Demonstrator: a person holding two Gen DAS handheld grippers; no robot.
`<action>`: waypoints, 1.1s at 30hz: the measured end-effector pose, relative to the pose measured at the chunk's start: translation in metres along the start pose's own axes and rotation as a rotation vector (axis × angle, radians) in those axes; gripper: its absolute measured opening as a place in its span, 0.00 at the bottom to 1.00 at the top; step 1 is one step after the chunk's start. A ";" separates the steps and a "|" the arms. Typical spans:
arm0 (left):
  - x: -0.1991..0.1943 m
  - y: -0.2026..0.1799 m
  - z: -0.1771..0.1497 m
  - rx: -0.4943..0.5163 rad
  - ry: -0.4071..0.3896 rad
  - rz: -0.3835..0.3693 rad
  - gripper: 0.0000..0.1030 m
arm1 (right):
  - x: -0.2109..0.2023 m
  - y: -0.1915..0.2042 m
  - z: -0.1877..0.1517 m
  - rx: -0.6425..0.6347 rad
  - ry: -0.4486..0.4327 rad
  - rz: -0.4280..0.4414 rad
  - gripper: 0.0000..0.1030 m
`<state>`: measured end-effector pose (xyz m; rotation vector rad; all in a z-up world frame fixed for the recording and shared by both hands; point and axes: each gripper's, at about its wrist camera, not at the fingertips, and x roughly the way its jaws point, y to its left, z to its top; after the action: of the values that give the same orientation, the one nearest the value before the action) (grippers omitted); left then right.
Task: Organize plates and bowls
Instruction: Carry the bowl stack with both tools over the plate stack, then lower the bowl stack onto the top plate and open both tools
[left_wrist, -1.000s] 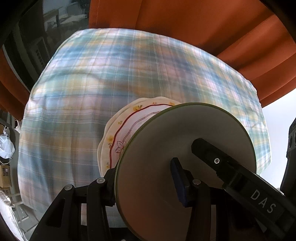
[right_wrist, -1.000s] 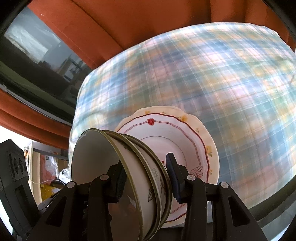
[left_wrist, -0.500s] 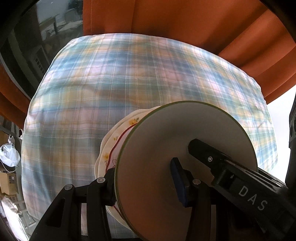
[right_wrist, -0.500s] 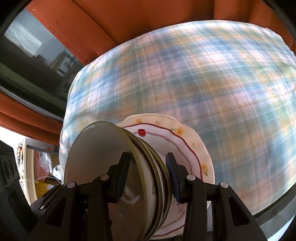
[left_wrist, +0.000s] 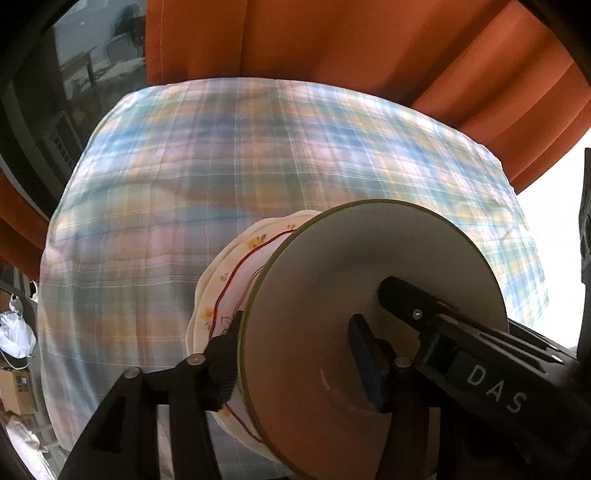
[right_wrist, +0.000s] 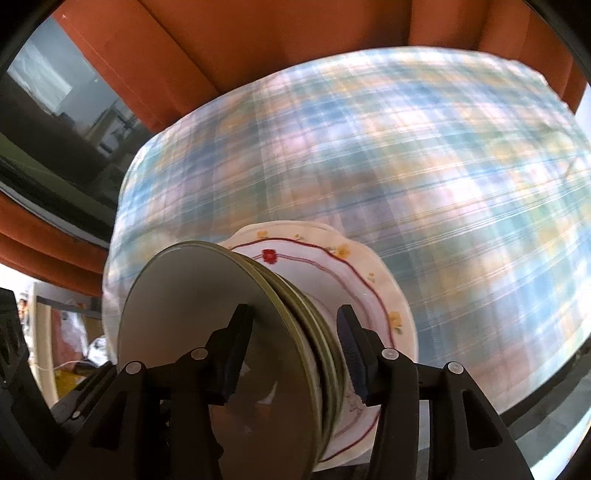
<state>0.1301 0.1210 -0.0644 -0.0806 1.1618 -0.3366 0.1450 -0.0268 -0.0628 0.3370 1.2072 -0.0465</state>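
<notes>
Now both claws are letting go. A sec ago the left claw (left_wrist: 295, 332) & the right claw (right_wrist: 291, 314) were squeezing the stack of green-rim bowls (left_wrist: 369, 266), one claw on each side. Their jaws are opening now. The stack is between the jaws of each claw, but the pads no longer press on it. In the right cam there's a gap between the blue pad (right_wrist: 349, 347) and the bowl rims. In the left cam the blue pad (left_wrist: 364, 363) stands away from the bowl wall.

The bowls haven't slid or tipped since then. They sit on top of the flower plate (left_wrist: 229, 273), and the plate lies on the counter w/ the checked cloth (left_wrist: 221, 166), near the edge closest to the cams. The orange curtain (left_wrist: 332, 37) hangs behind.

So I think the stacking bit is prob. done: bowls together, on the plate, all in one pile. Next the claws need to pull back slow & straight, bc a bump on a rim could knock the pile crooked. No other dishes show on the cloth, so maybe not much is left to tidy.
</notes>
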 end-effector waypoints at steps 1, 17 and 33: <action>-0.003 0.000 -0.002 0.000 -0.012 0.006 0.63 | -0.001 -0.001 -0.001 -0.001 -0.007 -0.011 0.52; -0.069 -0.028 -0.034 -0.046 -0.359 0.167 0.80 | -0.061 -0.011 -0.012 -0.172 -0.215 0.074 0.74; -0.083 -0.090 -0.083 -0.056 -0.506 0.273 0.88 | -0.123 -0.082 -0.046 -0.232 -0.440 0.049 0.82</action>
<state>0.0057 0.0698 -0.0029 -0.0507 0.6678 -0.0336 0.0416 -0.1099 0.0170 0.1412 0.7583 0.0598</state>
